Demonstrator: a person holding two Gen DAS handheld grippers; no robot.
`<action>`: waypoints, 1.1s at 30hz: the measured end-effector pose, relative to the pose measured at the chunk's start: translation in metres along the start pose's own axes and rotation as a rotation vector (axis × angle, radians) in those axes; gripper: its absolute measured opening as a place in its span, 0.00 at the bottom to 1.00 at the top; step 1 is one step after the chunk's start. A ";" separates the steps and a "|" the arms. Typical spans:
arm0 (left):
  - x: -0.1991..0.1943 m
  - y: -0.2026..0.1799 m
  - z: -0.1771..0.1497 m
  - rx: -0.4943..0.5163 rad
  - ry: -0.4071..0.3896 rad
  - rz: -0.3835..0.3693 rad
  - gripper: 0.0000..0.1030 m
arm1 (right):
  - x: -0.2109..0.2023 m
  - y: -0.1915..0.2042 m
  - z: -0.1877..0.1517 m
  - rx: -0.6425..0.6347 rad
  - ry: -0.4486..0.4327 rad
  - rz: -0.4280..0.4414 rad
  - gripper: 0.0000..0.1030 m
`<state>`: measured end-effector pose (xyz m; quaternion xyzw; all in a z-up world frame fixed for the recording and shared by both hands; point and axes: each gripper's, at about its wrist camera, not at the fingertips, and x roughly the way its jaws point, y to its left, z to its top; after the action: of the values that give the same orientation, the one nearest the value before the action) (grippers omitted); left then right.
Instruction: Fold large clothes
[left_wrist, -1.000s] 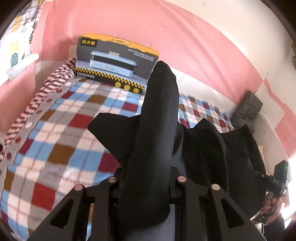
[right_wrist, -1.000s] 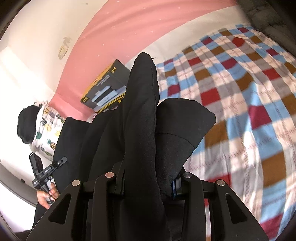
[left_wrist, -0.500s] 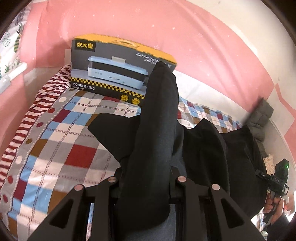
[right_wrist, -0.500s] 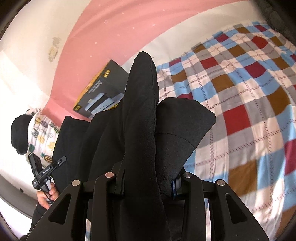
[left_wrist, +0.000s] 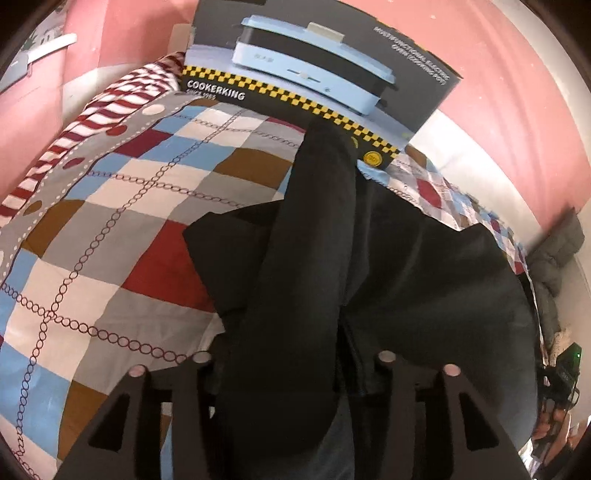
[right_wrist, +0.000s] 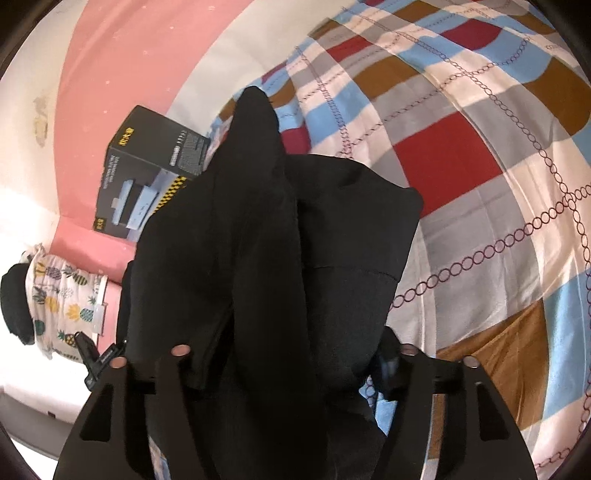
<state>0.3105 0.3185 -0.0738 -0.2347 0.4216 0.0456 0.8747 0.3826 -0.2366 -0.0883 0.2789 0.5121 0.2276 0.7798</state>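
A large black garment (left_wrist: 424, 288) hangs between my two grippers over a checked bedspread (left_wrist: 110, 229). My left gripper (left_wrist: 291, 365) is shut on a fold of the black garment, which bunches up between its fingers and hides the tips. My right gripper (right_wrist: 291, 354) is shut on another fold of the same garment (right_wrist: 258, 240), with the cloth draped over its fingers. In the right wrist view the left gripper's body (right_wrist: 94, 360) shows at the lower left. In the left wrist view the right gripper's body (left_wrist: 561, 373) shows at the far right.
A black and yellow cooker box (left_wrist: 314, 70) stands at the head of the bed against the pink wall; it also shows in the right wrist view (right_wrist: 147, 184). A red striped cloth (left_wrist: 110, 107) lies at the bed's left edge. A pineapple-print cloth (right_wrist: 59, 295) hangs at left.
Both grippers have moved forward and down toward the bed with the black garment still held. The cooker box and the checks look much closer and larger.
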 end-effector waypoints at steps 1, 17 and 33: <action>-0.002 0.002 0.000 -0.015 0.002 -0.008 0.50 | 0.000 0.001 0.001 0.003 0.000 -0.017 0.67; -0.030 -0.052 0.038 0.139 -0.159 0.047 0.49 | 0.005 0.099 0.036 -0.344 -0.175 -0.315 0.40; 0.020 -0.055 0.036 0.200 -0.114 0.218 0.49 | 0.034 0.084 0.047 -0.360 -0.167 -0.493 0.29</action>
<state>0.3645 0.2833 -0.0490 -0.0961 0.3968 0.1114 0.9060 0.4332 -0.1616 -0.0400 0.0216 0.4499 0.0949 0.8877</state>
